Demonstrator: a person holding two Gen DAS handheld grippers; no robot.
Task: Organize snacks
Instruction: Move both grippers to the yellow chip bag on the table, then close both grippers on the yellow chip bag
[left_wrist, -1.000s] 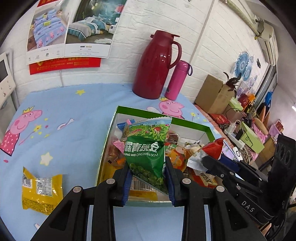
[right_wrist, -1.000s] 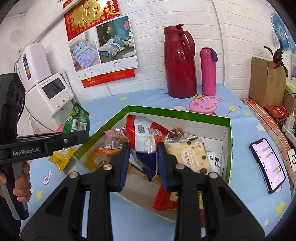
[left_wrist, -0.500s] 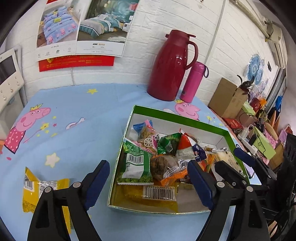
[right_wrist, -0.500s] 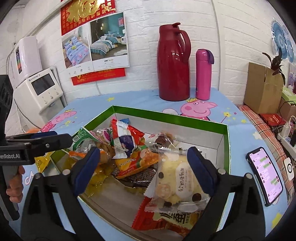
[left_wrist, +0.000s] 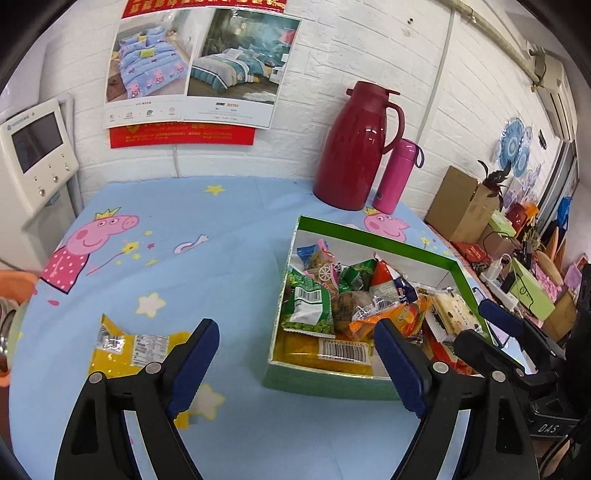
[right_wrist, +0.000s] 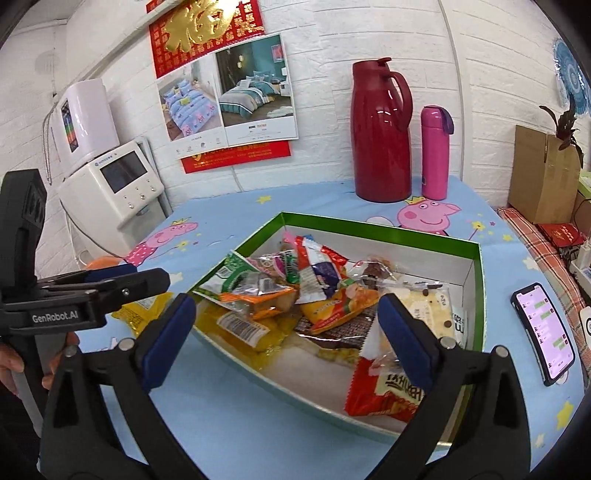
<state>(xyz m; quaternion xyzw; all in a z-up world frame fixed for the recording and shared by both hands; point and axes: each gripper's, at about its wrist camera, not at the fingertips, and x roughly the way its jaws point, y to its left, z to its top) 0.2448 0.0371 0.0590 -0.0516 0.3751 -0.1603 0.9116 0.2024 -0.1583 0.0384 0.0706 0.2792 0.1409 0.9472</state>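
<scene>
A green-rimmed box (left_wrist: 369, 232) (right_wrist: 388, 230) on the blue cartoon tablecloth holds several snack packets, among them a green pea bag (left_wrist: 306, 310) and a red-and-blue packet (right_wrist: 319, 271). A yellow snack packet (left_wrist: 129, 350) lies on the cloth left of the box. My left gripper (left_wrist: 295, 365) is open and empty, hovering near the box's front left corner. My right gripper (right_wrist: 286, 338) is also open and empty, above the near side of the box. The left gripper (right_wrist: 110, 284) shows from the side in the right wrist view, held by a hand (right_wrist: 11, 362).
A dark red thermos jug (left_wrist: 356, 147) and a pink bottle (left_wrist: 395, 173) stand by the back wall. A phone (right_wrist: 543, 332) lies right of the box. A white appliance (right_wrist: 114, 184) stands at the table's left. Cardboard boxes (left_wrist: 461, 206) crowd the right side.
Both grippers opened and dropped their packets into the box: the green pea bag from the left, the red-and-blue packet from the right. Both then pulled back, the left shifting leftward.
</scene>
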